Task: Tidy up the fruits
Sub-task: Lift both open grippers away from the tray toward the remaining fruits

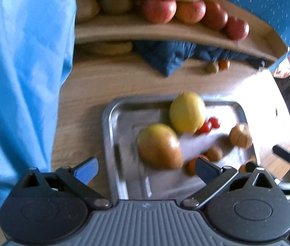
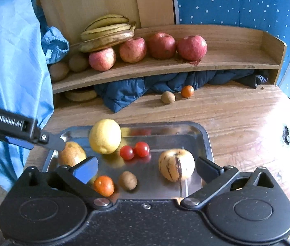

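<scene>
The fruits to be sorted lie in a metal tray [image 2: 204, 135] near the front edge of the wooden table [image 2: 237, 119]: a lemon [image 2: 105, 136] at the tray's far rim, a mango [image 2: 71, 153] by its left rim, two cherry tomatoes [image 2: 134, 150] in the middle, a striped pale melon-like fruit [image 2: 176, 165] toward the right rim, and a small orange fruit [image 2: 104, 185] and a kiwi [image 2: 128, 180] at the near rim. The right gripper [image 2: 146, 167] hangs over the near rim with its jaws spread wide and nothing between them; the left gripper [image 1: 146, 169] is likewise wide open and empty above the mango. The next pick looks best made one fruit at a time, straddling it squarely so round fruit does not roll against the rim. The shelf [image 2: 165, 69] behind already holds apples [image 2: 162, 45] and bananas [image 2: 108, 32], with open room at its right end; a loose kiwi [image 2: 168, 97] and orange [image 2: 187, 91] sit on the table below it, beside a dark blue cloth [image 2: 124, 94].
</scene>
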The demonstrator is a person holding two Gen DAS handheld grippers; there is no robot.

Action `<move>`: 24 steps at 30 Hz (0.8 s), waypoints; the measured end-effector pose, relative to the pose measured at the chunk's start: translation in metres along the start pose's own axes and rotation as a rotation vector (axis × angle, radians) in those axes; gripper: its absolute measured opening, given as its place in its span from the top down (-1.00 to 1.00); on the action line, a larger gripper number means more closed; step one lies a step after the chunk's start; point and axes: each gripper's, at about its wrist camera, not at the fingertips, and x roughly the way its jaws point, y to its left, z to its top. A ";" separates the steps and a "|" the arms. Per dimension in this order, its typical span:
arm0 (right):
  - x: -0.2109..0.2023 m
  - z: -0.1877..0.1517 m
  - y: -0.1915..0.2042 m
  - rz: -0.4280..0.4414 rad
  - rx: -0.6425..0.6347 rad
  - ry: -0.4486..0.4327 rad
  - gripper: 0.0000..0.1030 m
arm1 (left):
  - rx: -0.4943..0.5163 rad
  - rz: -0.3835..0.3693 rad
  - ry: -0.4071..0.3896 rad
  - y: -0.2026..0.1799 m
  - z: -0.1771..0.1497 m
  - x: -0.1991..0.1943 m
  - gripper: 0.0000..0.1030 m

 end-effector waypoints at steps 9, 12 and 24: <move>-0.006 -0.013 -0.001 -0.020 0.009 0.113 -0.99 | 0.064 0.054 0.130 -0.001 -0.017 0.011 -0.99; -0.006 -0.016 -0.002 -0.031 0.004 0.152 -0.99 | 0.077 0.049 0.146 -0.008 -0.017 0.014 -0.99; -0.002 -0.017 -0.020 -0.059 0.005 0.221 -0.99 | 0.113 0.060 0.167 -0.037 -0.005 0.016 -0.99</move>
